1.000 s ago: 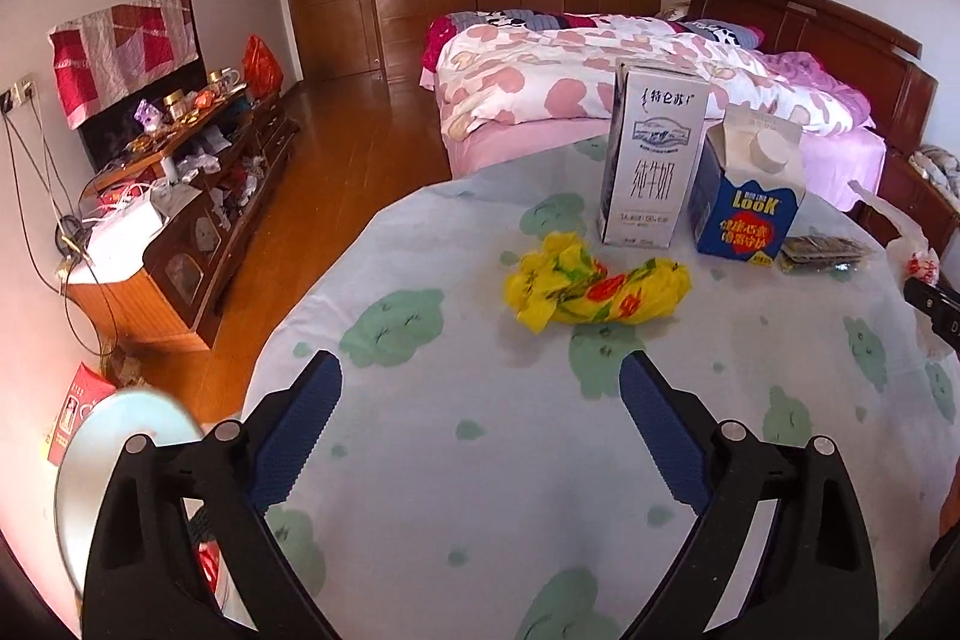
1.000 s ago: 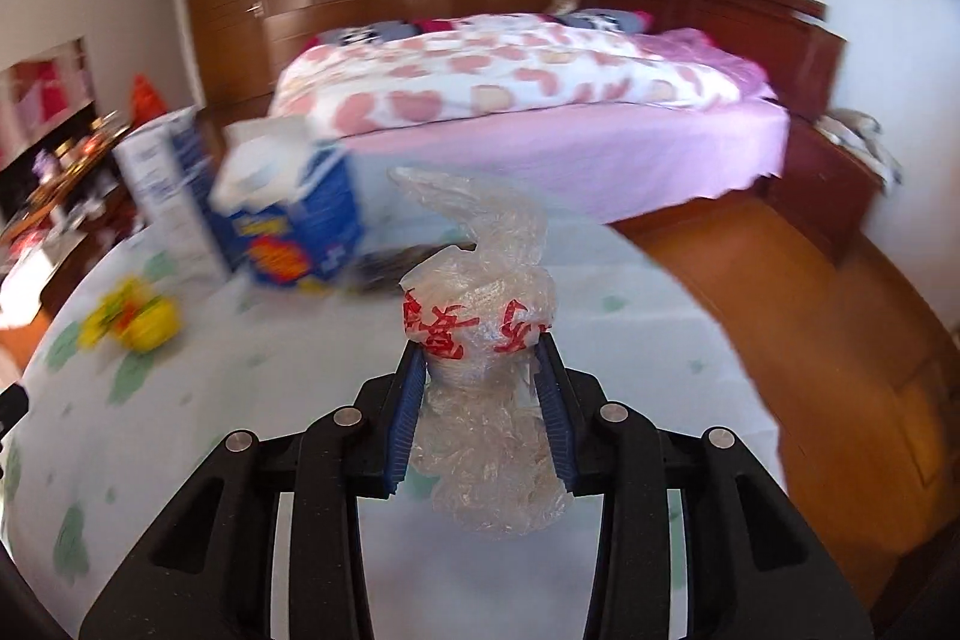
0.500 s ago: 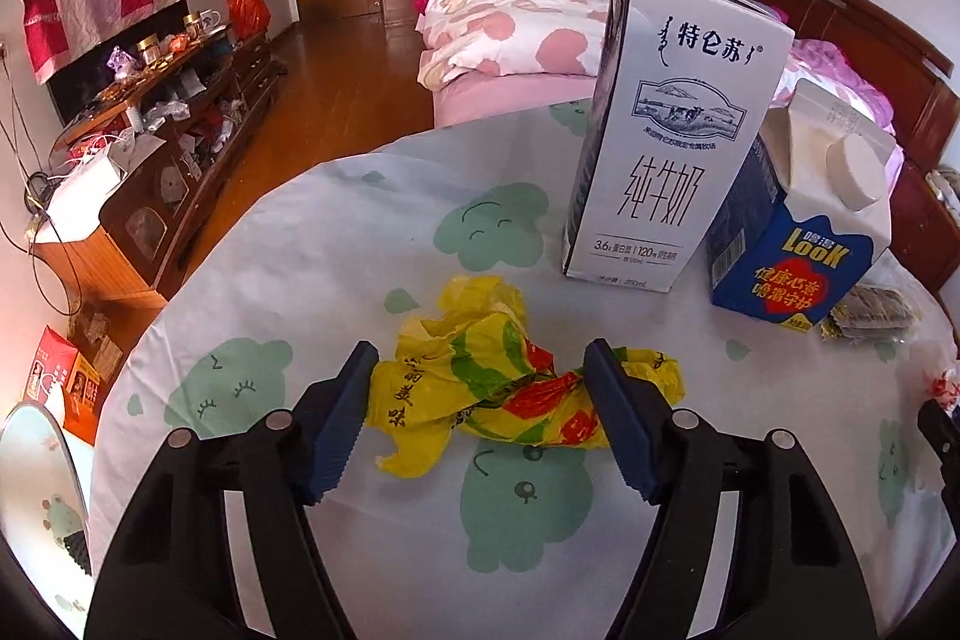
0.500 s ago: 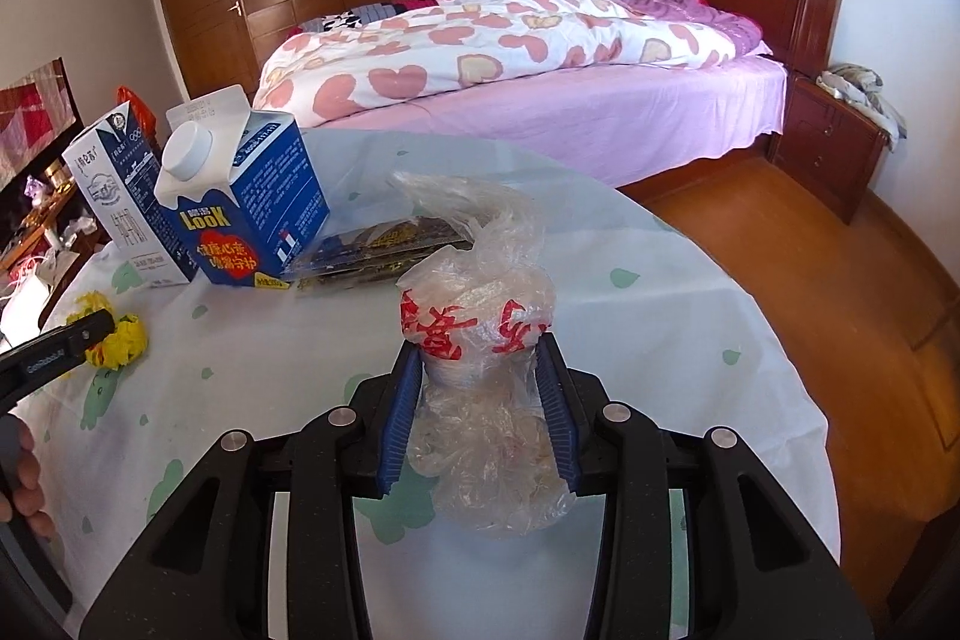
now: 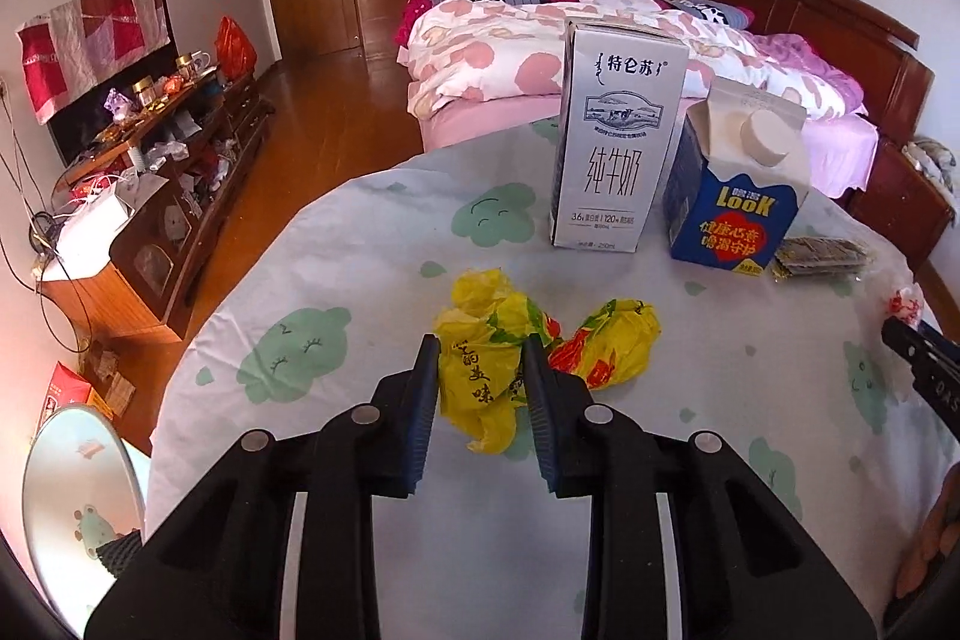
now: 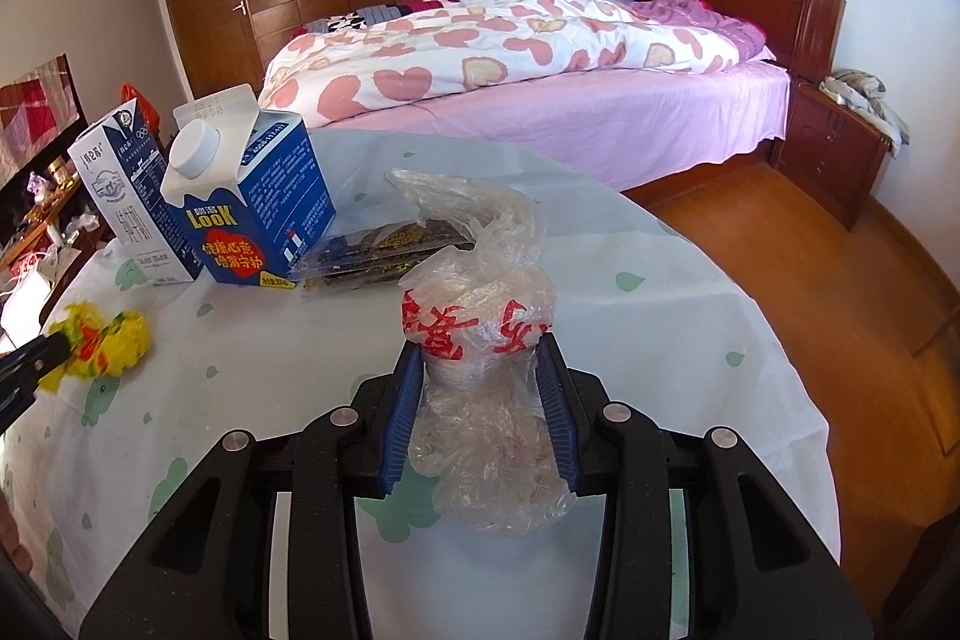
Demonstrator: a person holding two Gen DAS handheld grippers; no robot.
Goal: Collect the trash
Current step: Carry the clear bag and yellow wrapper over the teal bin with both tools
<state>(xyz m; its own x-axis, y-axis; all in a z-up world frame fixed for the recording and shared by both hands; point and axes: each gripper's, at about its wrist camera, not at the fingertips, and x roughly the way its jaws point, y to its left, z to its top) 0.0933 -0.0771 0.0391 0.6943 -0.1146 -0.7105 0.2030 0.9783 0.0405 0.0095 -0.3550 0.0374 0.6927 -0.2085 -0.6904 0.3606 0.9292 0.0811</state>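
A round tabletop (image 5: 360, 460) carries two cartons (image 5: 618, 142) ahead. The left claw (image 5: 480, 364), just closing, pinches one yellow wrapper (image 5: 480, 376); the right claw (image 6: 480, 370) clamps one clear bag (image 6: 480, 340) near the tabletop's edge.

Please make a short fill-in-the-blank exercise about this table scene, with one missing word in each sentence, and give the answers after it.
1. The left tool is closed on a crumpled ____ wrapper.
2. The right tool grips a clear plastic bag printed with ____ characters.
3. The blue carton has a round ____ cap.
4. Both cartons stand ____ on the tablecloth.

Missing words: yellow; red; white; upright
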